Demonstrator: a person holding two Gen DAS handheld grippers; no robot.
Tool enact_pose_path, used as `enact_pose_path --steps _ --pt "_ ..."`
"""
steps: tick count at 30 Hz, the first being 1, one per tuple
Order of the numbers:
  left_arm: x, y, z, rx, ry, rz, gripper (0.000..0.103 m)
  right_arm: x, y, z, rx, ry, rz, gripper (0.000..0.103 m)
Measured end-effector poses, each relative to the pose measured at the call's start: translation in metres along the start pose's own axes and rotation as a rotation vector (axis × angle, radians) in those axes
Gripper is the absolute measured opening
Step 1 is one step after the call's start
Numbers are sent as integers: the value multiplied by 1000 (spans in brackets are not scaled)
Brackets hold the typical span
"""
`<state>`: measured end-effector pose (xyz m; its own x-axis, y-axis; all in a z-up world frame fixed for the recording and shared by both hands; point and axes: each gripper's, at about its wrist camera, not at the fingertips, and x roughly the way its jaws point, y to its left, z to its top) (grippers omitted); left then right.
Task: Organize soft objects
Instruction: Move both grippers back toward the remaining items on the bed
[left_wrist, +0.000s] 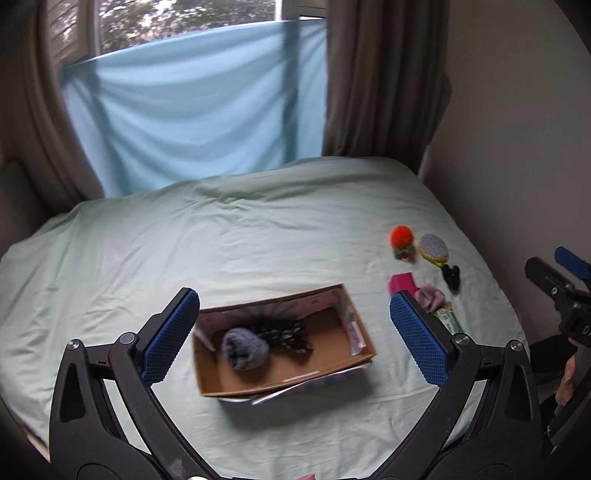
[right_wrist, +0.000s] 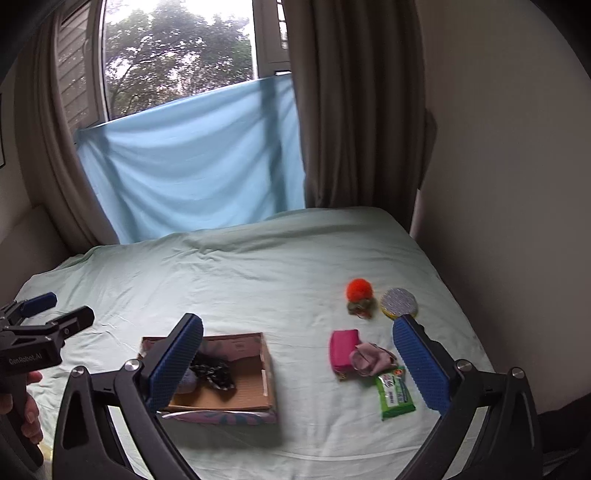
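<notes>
Cardboard box (left_wrist: 284, 343) sits on the bed (left_wrist: 258, 236) between the left gripper (left_wrist: 295, 336)'s wide, empty jaws, already holding a grey knit piece (left_wrist: 245, 349) and a dark patterned cloth (left_wrist: 288, 334). Loose pile sits just inside the right gripper (right_wrist: 299, 369)'s right jaw: pink pouch (right_wrist: 343, 349), mauve cloth (right_wrist: 369, 358), green wipes pack (right_wrist: 395, 395), orange pompom (right_wrist: 359, 290) beyond, jaws also wide and empty. My call: take the mauve cloth next, pinch its bunched centre, lift clear before crossing to the box.

A bed (right_wrist: 240, 266) with a pale green sheet carries an open cardboard box (right_wrist: 255, 376), an orange pompom (right_wrist: 358, 288), a round sponge (right_wrist: 399, 301), a pink pouch (right_wrist: 343, 349), a pinkish cloth (right_wrist: 369, 359) touching it, a green wipes packet (right_wrist: 395, 395) and a black clip (left_wrist: 451, 275).
</notes>
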<state>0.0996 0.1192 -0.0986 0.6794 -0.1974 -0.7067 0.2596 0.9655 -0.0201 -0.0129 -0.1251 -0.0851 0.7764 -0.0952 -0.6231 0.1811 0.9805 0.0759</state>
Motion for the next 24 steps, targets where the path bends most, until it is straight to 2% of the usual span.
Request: enact_pose_path --steps 4,7,13,19,24 --pt "22 -39 10 26 11 -87 103 11 -39 -13 17 42 -11 103" --pt "45 -77 19 69 34 -126 103 27 -68 -25 22 114 -38 103" --pt "106 -157 32 191 134 -223 103 58 -120 -48 52 199 -81 103" --pt "177 -230 34 333 239 -318 103 98 -149 -69 58 235 -88 103" --pt "236 -285 29 487 312 -360 103 133 -171 -89 117 244 -96 103"
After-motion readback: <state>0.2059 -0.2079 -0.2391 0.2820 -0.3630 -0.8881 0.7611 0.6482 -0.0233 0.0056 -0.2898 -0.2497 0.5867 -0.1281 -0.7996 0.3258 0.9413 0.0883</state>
